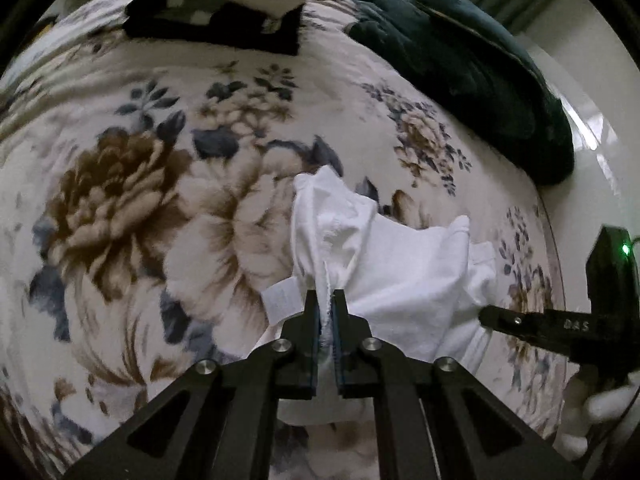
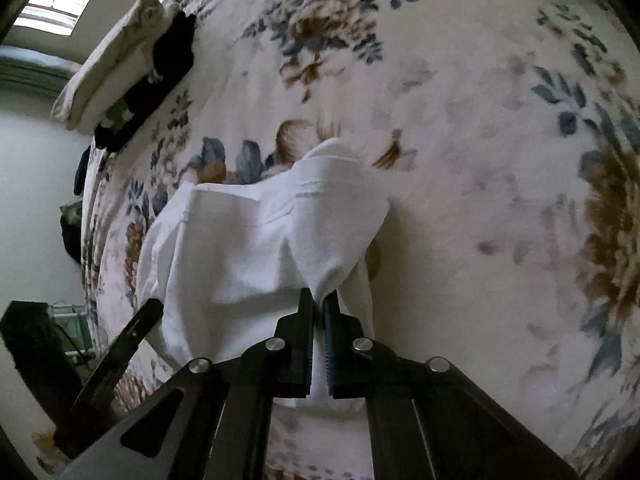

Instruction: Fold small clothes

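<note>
**Two tongs, one white garment, held over the bed**

Floral bedding in brown, blue and cream fills both wrist views: a bed (image 1: 132, 208) serves as the work surface, with pale wall at the edges.

At the centre, the left tongs (image 1: 328, 304) are closed down to a narrow slit, with a bunched edge of the white garment (image 1: 384, 264) pinched between the pads. The right tongs (image 2: 319, 304) are closed just as far on another bunched edge of the same cloth. In the left view the right tongs reach in from the right side, near the garment's right edge. The cloth hangs between the two grips, crumpled and sagging toward the bedding near the middle of the bed; whether its lower part touches the cover I cannot tell. A small white label (image 1: 282, 300) sticks out just left of the left grip.

Risks, as I judge them: each grip holds only a gathered edge, so thin fabric could slip out if the tongs pull apart too hard, and uneven tension would leave the creases in and spoil the fold.

Count: two tongs, one white garment in hand. Farther out, one stack of folded clothes (image 1: 224, 4) at the far left, dark pieces under light ones, and one dark green blanket (image 1: 472, 68) heaped at the far right.
</note>
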Motion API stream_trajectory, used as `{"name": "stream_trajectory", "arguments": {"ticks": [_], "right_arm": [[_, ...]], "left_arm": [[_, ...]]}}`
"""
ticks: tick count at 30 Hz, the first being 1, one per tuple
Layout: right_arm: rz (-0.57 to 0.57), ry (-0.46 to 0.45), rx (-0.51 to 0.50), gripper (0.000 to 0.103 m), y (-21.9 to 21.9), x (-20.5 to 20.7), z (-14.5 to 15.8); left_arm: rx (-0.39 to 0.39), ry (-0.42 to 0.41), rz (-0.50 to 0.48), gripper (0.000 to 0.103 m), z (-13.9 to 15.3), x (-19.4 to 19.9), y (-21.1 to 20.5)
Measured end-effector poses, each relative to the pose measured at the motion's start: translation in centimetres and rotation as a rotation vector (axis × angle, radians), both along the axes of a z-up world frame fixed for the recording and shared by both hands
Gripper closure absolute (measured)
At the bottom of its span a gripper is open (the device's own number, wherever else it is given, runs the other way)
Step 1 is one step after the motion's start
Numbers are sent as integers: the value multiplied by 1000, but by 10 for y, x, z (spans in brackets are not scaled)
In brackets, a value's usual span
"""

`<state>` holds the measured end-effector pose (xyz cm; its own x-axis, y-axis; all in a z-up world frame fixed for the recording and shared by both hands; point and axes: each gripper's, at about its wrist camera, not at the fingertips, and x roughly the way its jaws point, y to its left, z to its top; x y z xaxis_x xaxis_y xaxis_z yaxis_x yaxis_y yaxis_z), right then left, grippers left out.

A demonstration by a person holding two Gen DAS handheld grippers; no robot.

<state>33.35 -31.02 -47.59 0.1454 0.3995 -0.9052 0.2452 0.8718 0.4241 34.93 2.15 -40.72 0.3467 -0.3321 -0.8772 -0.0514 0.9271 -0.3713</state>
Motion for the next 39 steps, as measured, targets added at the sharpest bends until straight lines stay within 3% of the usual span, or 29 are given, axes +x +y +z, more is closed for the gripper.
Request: {"name": "stream_trajectory", "arguments": {"ticks": [5, 12, 15, 18, 19, 20, 22, 24, 25, 28, 31, 32, 33, 36, 39], "right_arm": [[-21, 17, -10, 100, -7, 0, -2], [-33, 33, -6, 100, -20, 6, -4], [-44, 50, 80, 100, -27, 9, -8], [-22, 54, 66, 97, -30, 17, 1], [-21, 27, 65, 90, -32, 20, 8], [-18, 3, 49, 69, -33, 24, 14], [10, -21, 38, 48, -29, 34, 19], [69, 0, 48, 48, -17, 47, 11], [88, 10, 54, 49, -12, 51, 7], [139, 22, 3, 101, 3, 57, -2], [122, -31, -37, 101, 3, 51, 8], [108, -43, -45, 101, 1, 49, 12], [95, -52, -46, 101, -1, 47, 16], [64, -79, -35, 101, -9, 42, 28], [52, -116, -27, 101, -11, 41, 41]], "left_arm": [[-91, 80, 87, 99, -15, -1, 17], [-131, 119, 206, 100, -15, -6, 39], [-101, 104, 146, 99, -4, -2, 32], [-94, 94, 90, 98, 9, 12, 22], [-73, 102, 74, 95, 11, 17, 19], [-52, 98, 54, 94, 16, 24, 15], [-34, 60, 25, 78, 26, 33, 11], [1, 29, -3, 62, 33, 46, 5], [7, 21, -21, 57, 34, 53, 1], [12, 45, -113, 56, 20, 76, -19], [82, 88, -240, 63, -4, 92, -48], [123, 86, -284, 76, -10, 94, -57], [158, 72, -318, 103, -12, 94, -63], [172, 15, -336, 103, -3, 92, -62], [120, -42, -216, 103, 20, 90, -34]]}}
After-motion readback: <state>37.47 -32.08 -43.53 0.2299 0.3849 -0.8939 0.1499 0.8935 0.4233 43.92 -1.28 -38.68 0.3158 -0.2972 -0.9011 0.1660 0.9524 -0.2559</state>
